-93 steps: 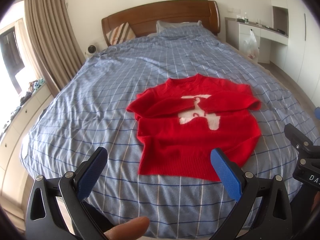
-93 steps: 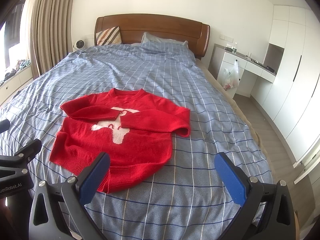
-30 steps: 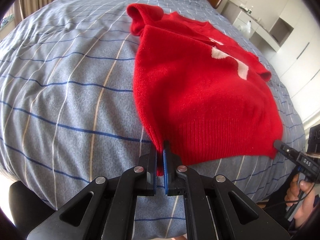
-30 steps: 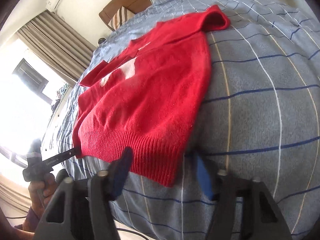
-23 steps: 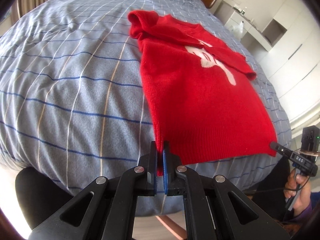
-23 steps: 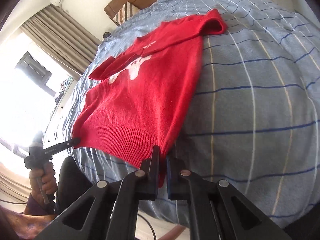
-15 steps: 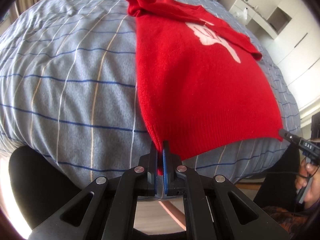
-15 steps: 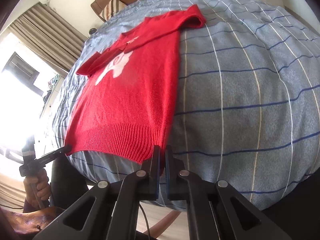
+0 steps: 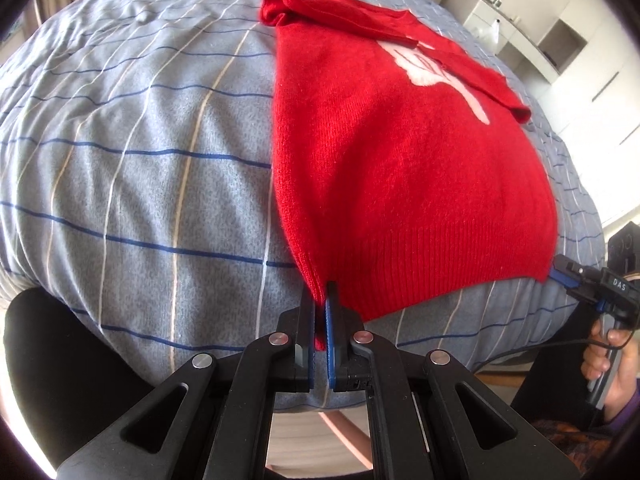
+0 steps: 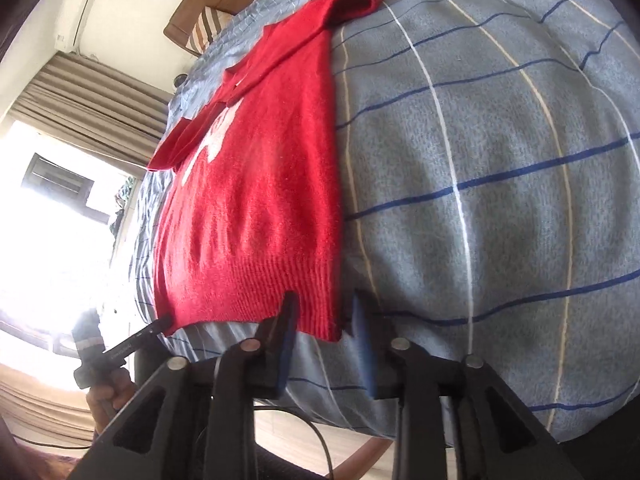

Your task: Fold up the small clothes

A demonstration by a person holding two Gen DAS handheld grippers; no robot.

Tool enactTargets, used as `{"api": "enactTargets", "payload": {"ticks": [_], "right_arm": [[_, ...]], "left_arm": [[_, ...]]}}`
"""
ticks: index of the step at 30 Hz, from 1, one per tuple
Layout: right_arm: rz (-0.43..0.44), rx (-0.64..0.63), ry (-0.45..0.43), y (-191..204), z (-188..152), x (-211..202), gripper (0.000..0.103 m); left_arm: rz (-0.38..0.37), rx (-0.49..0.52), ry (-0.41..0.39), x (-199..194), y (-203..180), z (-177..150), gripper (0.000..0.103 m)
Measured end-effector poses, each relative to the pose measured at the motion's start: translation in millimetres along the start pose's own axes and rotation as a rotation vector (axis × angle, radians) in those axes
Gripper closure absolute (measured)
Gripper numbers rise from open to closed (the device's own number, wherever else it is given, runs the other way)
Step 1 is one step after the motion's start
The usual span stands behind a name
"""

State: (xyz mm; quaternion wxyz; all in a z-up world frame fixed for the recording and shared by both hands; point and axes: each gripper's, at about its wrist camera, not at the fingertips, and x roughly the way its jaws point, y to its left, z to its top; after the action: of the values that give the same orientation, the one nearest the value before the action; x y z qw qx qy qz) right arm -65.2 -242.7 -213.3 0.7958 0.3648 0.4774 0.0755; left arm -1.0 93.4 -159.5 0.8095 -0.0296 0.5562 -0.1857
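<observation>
Blue-checked bed (image 9: 132,152) fills both views, red sweater (image 9: 400,152) spread centre-right in the left wrist view, sleeves folded across the chest, ribbed hem (image 10: 256,284) at the near edge. Left gripper (image 9: 320,312) clamped on the hem's lower-left corner; right gripper (image 10: 324,320) parted, straddling the opposite hem corner (image 10: 330,320) without pinching it. Risk: lifting now raises one corner only, dragging the knit askew and undoing the sleeve folds.

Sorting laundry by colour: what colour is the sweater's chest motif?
White, on the red sweater; the motif shows best in the left wrist view.
</observation>
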Motion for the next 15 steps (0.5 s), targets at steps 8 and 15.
{"api": "enactTargets", "payload": {"ticks": [8, 15], "right_arm": [[-0.082, -0.088, 0.052, 10.9, 6.9, 21.8, 0.100], [-0.192, -0.197, 0.116, 27.6, -17.6, -1.7, 0.101]], "left_arm": [[0.026, 0.000, 0.010, 5.1, -2.8, -0.1, 0.101], [0.086, 0.069, 0.003, -8.7, -6.1, -10.7, 0.101]]}}
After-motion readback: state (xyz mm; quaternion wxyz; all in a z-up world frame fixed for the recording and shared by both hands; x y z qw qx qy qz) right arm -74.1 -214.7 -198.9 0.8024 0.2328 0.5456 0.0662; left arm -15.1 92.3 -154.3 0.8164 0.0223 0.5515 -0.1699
